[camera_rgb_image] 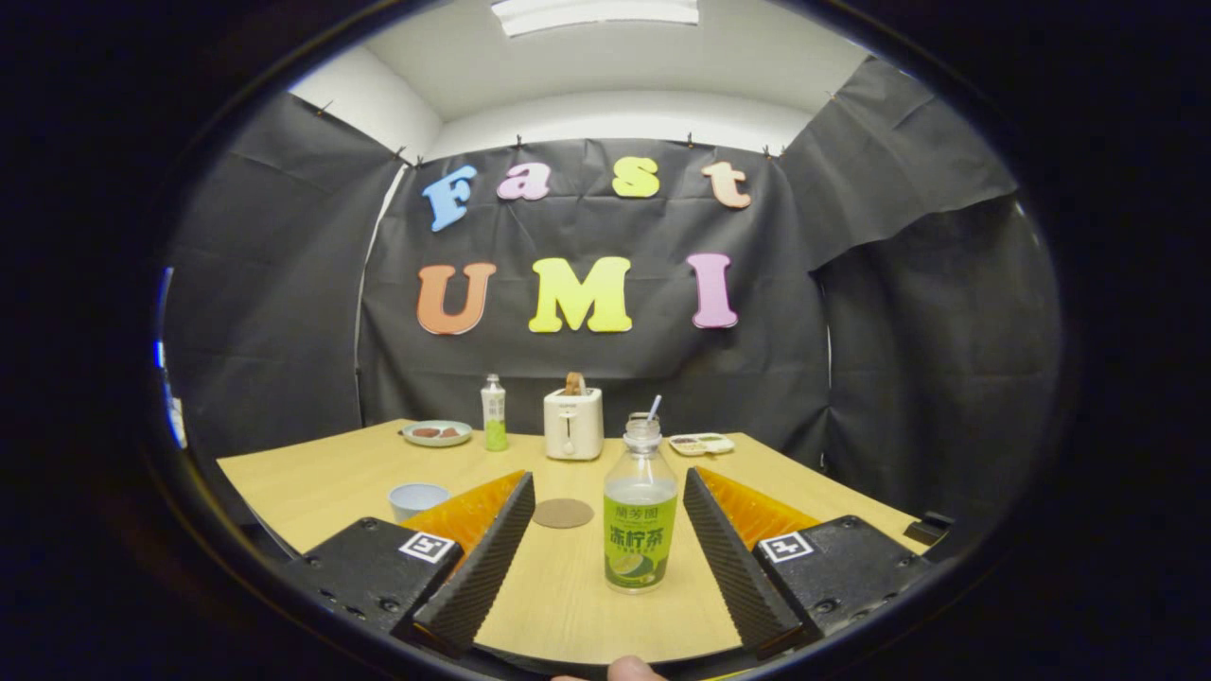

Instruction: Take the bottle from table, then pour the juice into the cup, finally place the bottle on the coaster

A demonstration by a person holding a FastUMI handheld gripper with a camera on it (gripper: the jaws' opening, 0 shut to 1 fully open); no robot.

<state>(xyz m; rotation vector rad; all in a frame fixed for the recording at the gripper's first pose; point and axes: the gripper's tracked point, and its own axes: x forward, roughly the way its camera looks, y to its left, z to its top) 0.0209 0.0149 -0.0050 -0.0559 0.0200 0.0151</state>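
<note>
Tool (605, 539) fingers spread wide, bottle (640, 515) upright between them untouched, coaster (563, 513) just left of bottle, cup (417, 498) further left

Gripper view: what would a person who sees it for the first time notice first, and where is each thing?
First the uncapped juice bottle, standing upright between the open gripper's fingers, nearer one of them and touching neither. Beside it, just beyond the fingertips, lies the round coaster, and the small cup stands behind the other finger. Far back on the table stands a white toaster.
</note>
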